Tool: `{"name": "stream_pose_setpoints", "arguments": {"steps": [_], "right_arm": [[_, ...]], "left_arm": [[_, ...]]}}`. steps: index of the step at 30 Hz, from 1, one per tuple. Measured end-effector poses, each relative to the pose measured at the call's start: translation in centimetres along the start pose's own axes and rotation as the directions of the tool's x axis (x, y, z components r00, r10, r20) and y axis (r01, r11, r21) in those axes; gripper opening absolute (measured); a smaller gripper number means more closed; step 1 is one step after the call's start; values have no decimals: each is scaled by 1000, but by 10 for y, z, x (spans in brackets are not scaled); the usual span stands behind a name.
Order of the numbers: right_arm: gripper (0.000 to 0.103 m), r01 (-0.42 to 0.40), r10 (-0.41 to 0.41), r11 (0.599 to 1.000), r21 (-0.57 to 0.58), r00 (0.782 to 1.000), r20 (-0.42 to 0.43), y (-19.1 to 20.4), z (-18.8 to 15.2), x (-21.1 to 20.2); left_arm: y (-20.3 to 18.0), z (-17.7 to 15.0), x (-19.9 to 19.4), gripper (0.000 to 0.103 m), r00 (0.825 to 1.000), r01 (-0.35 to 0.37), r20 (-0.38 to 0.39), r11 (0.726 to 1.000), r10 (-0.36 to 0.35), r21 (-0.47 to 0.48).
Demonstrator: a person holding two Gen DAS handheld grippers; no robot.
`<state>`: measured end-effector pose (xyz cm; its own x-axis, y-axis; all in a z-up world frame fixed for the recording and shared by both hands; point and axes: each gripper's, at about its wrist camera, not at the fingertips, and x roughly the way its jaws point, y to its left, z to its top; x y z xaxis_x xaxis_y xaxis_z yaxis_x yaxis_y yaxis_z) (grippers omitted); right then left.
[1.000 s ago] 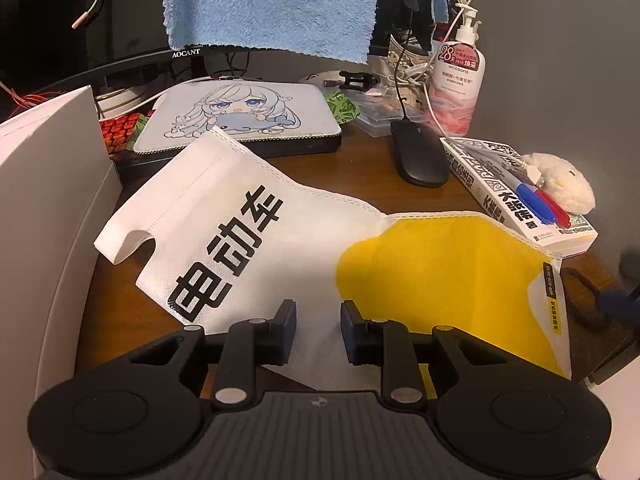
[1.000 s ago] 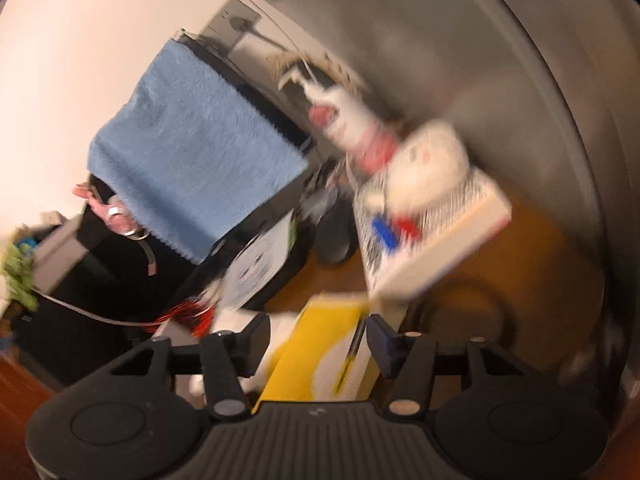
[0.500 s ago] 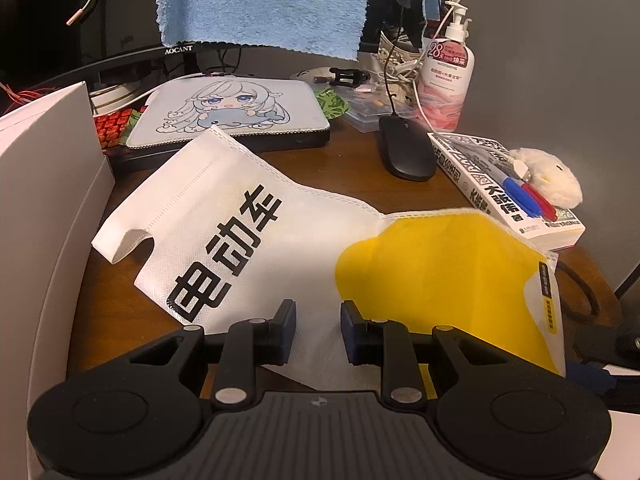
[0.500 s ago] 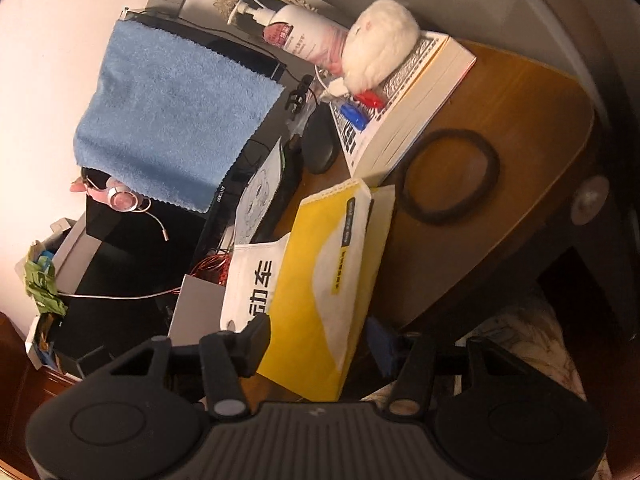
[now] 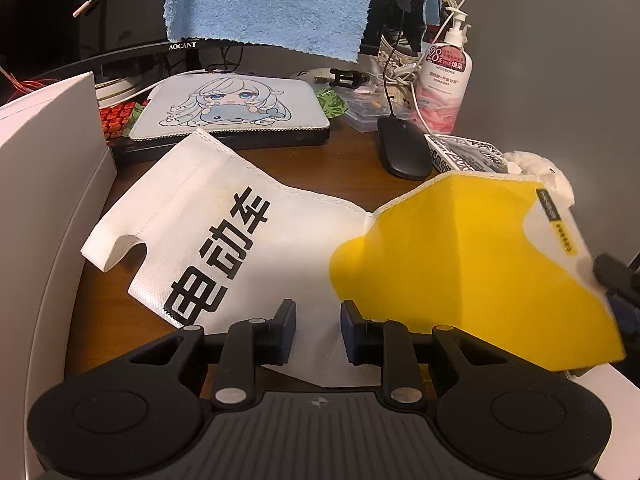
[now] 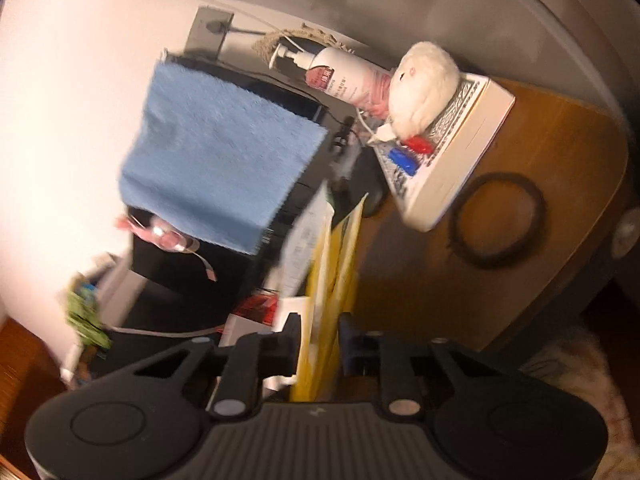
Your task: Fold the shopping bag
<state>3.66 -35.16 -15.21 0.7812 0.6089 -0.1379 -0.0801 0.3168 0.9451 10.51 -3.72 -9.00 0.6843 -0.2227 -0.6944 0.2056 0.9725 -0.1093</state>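
Observation:
A white and yellow shopping bag [image 5: 224, 216] with black characters lies across the brown desk [image 5: 320, 168]. Its yellow end [image 5: 460, 248] is raised off the desk at the right. My left gripper [image 5: 318, 332] sits at the bag's near edge, fingers close together with white fabric between them. In the right wrist view my right gripper [image 6: 319, 344] is shut on the yellow end of the bag [image 6: 332, 280], which runs edge-on up between the fingers. From the left wrist view, my right gripper is only a dark blur at that yellow corner.
A white box [image 5: 44, 200] walls the left side. Behind the bag are a cartoon-print pad [image 5: 232, 108], a black mouse [image 5: 404, 152], a pump bottle [image 5: 444, 80] and a hanging blue towel [image 5: 268, 4]. A book [image 6: 448, 152] carries a plush toy [image 6: 424, 80]; a hair tie [image 6: 496, 220] lies nearby.
My right gripper went from open beside the desk edge to shut on the bag's yellow end, and that end has risen off the desk. The left gripper has stayed put.

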Motion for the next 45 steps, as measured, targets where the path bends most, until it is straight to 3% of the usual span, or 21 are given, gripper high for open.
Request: {"name": "stream_pose_setpoints", "arguments": {"steps": [5, 10, 16, 22, 26, 31, 36, 40, 45], "right_arm": [[13, -87, 87, 993, 80, 996, 3, -7, 3, 4], [10, -10, 9, 1000, 3, 999, 39, 3, 3, 10], [5, 7, -2, 996, -86, 998, 62, 16, 3, 7], [5, 6, 0, 972, -237, 1000, 26, 38, 10, 1], [5, 8, -15, 950, -313, 1000, -19, 53, 20, -2], [5, 35, -53, 919, -393, 998, -35, 66, 34, -10], [5, 30, -67, 909, -417, 995, -73, 68, 42, -13], [5, 21, -62, 905, -425, 995, -82, 69, 48, -16], [5, 13, -59, 900, -435, 994, -91, 71, 53, -18]], "left_arm": [[1, 0, -1, 25, 1000, 7, 1, 1000, -7, -3], [0, -2, -2, 25, 1000, 9, 7, 1000, -9, 3], [3, -4, -7, 25, 999, 45, 20, 999, -44, -5], [8, -5, -20, 25, 996, 59, 63, 998, -59, 11], [11, -5, -29, 43, 993, 68, 92, 997, -70, 21], [16, -4, -40, 43, 989, 77, 125, 997, -80, 27], [40, 5, -37, 43, 992, 15, 127, 999, -9, -51], [56, 9, -34, 60, 989, -51, 133, 994, 64, -99], [58, 12, -28, 62, 984, -109, 130, 989, 121, -97]]}}
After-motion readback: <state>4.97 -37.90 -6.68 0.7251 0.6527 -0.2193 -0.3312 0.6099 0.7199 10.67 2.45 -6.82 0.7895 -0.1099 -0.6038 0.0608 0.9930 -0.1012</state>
